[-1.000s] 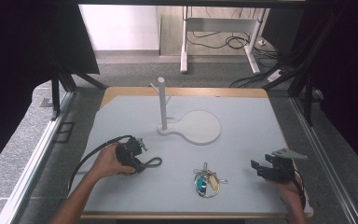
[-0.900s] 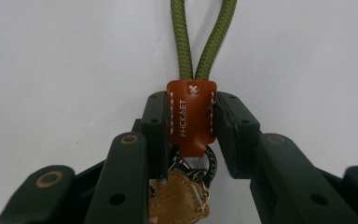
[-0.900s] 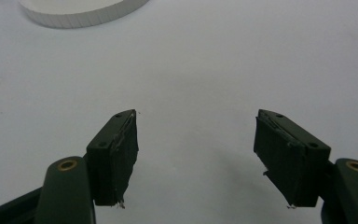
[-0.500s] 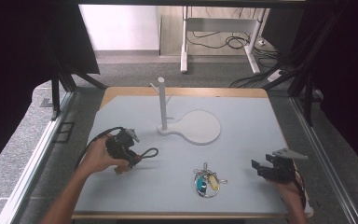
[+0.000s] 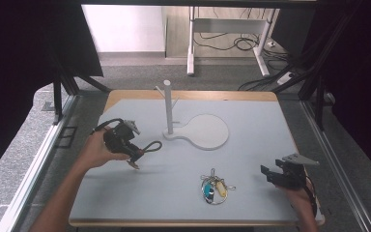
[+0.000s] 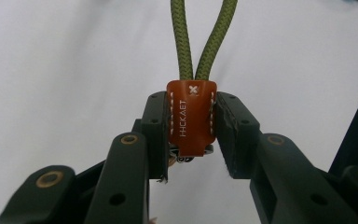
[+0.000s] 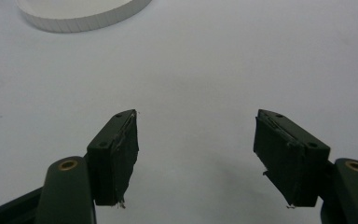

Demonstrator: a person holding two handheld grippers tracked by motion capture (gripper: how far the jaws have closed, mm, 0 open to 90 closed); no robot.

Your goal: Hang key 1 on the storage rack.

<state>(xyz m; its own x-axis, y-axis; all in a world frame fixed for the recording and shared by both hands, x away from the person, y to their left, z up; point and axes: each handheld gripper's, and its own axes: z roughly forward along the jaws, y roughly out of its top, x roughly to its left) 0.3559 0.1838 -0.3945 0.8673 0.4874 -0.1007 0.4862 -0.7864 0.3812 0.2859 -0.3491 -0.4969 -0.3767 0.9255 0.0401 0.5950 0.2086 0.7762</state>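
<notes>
A keychain strap, an orange leather tag (image 6: pixel 191 119) with a green rope loop (image 6: pixel 206 37), sits clamped between the pads of my left gripper (image 6: pixel 191 128). From above, the left gripper (image 5: pixel 136 154) hovers over the left part of the grey mat, and the loop (image 5: pixel 150 146) sticks out to its right. A white stand (image 5: pixel 168 108) with side pegs rises from a round base (image 5: pixel 206 131) at the mat's middle back. My right gripper (image 5: pixel 269 175) rests open near the front right with nothing between its fingers (image 7: pixel 116 154).
A bunch of keys on rings (image 5: pixel 213 189) lies near the front middle of the mat (image 5: pixel 251 116), left of the right gripper. The base's white rim (image 7: pixel 79 11) is at the top of the right gripper view. Black frame posts flank the table.
The left hand has lifted off the mat and drifted left and farther back, carrying the strap with it. The right gripper has stayed put.
</notes>
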